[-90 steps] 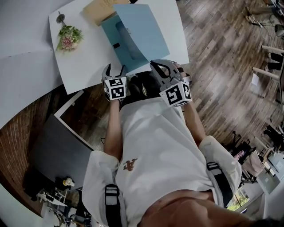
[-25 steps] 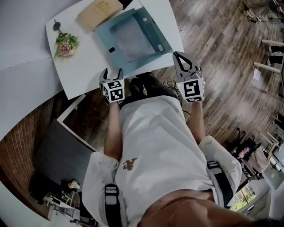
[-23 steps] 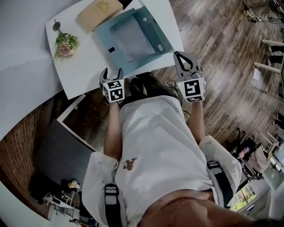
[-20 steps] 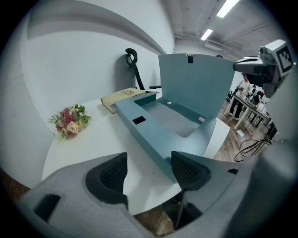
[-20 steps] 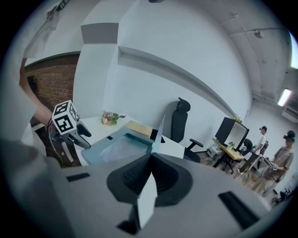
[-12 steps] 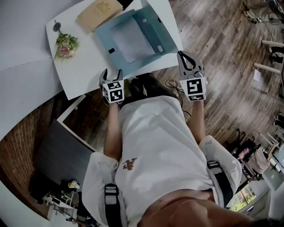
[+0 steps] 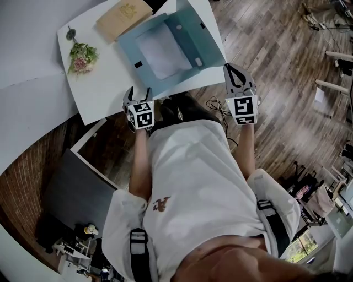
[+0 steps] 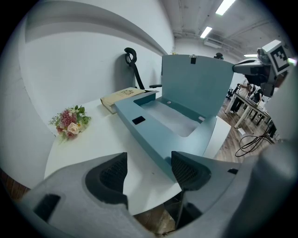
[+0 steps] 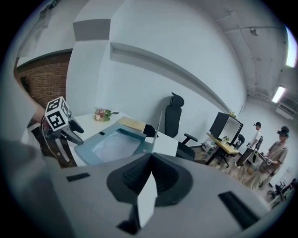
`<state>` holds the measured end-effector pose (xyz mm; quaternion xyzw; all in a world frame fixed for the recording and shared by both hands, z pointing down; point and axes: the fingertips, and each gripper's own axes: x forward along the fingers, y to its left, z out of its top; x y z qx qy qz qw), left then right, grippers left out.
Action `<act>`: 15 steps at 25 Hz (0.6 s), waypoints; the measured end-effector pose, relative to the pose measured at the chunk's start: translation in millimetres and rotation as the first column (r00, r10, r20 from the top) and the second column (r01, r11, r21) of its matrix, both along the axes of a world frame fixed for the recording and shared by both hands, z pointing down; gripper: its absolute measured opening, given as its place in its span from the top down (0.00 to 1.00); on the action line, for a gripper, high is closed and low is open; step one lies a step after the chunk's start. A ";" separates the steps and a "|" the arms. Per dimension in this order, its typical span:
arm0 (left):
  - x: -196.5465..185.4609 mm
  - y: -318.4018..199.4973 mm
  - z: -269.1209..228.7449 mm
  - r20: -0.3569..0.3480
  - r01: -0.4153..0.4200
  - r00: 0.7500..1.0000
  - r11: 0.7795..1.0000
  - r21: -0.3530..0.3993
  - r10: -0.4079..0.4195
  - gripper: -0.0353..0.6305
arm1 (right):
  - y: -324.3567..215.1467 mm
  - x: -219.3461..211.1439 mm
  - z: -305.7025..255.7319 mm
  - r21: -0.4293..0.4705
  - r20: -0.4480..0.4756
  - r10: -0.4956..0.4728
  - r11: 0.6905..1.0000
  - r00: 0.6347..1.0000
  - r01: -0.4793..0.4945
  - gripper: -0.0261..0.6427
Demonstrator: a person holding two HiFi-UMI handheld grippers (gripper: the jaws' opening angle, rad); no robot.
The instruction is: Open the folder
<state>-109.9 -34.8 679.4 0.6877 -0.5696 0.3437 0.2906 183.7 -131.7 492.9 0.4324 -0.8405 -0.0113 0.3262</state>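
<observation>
Blue and thin, the folder (image 7: 157,52) lies on the white table (image 7: 102,96), close to the side where the person stands. Its cover (image 7: 196,30) stands up almost straight like a wall, so the folder looks about half open. The right gripper (image 7: 231,69) has its jaws pressed shut on the free edge of the cover, far from the fold. That seems the best place to hold it, because the cover swings easily from there. The folder looks light and made of thin card, so it may bend a bit, and its smooth face could slip out of a weak grip. The bottom half might slide or lift too. The left gripper (image 7: 138,91) hangs by the near table edge, close to the folder's corner. Its jaws are apart and nothing is between them. A tan book (image 7: 124,16) lies just beside the folder's far end, and a small bunch of flowers (image 7: 81,55) lies further off.
</observation>
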 end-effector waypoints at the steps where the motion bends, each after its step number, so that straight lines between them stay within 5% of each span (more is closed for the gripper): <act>1: 0.1 0.1 0.0 0.001 0.000 1.000 1.000 -0.001 0.000 0.49 | -0.5 1.7 0.6 -0.001 -0.001 0.004 1.000 1.000 -0.004 0.95; 15: 2.9 0.2 -0.5 0.009 0.012 1.000 1.000 -0.010 -0.012 0.49 | -13.0 25.0 8.7 -0.024 -0.023 0.047 0.999 0.999 -0.048 0.94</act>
